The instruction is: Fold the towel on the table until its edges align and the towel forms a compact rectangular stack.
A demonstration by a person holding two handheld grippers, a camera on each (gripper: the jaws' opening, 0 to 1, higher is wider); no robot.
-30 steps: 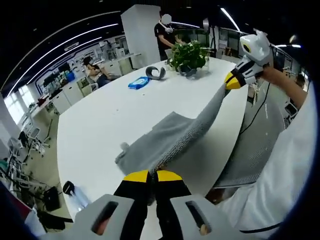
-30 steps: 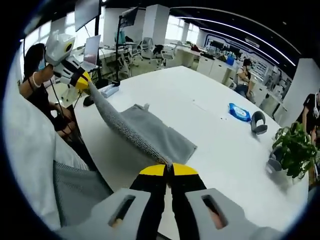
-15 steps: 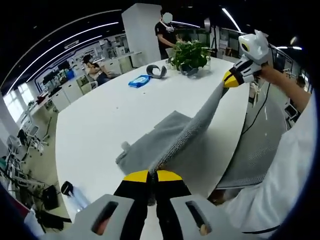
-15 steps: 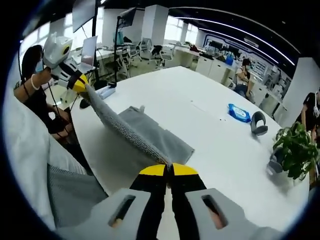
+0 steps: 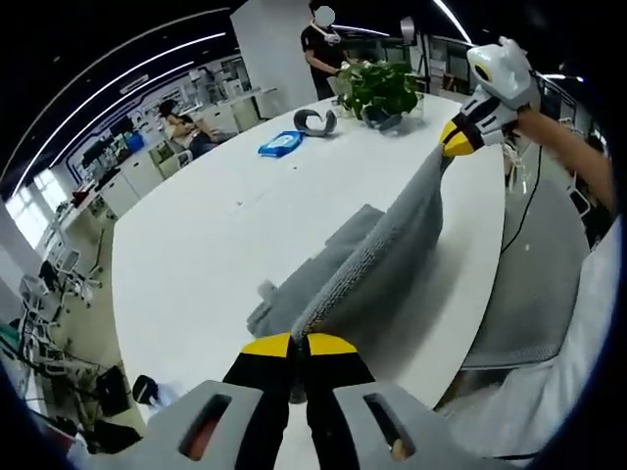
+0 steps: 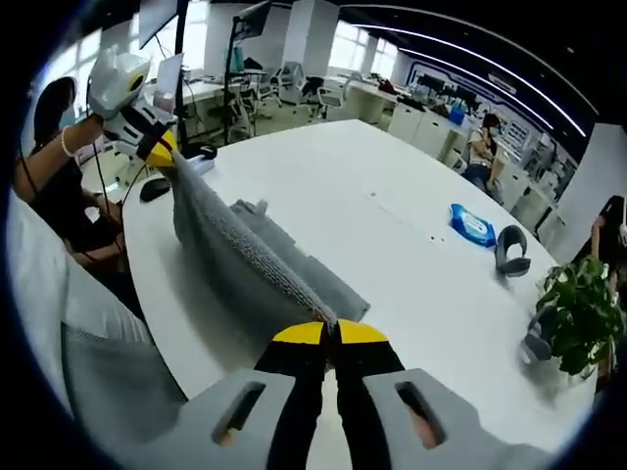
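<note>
From my remote seat, the grey woven towel (image 5: 377, 259) raised edge hides the white oval worktop (image 5: 196, 255) behind it, I can't read the flat blue packet (image 5: 282, 145), the worktop's near rim is cut off by my left hand-held gripper (image 5: 299, 345).

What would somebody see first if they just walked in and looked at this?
Most likely the grey towel, held up off the white table and stretched between the left gripper and the right gripper, each shut on an end. After that, the leafy plant at the table's far end.
</note>
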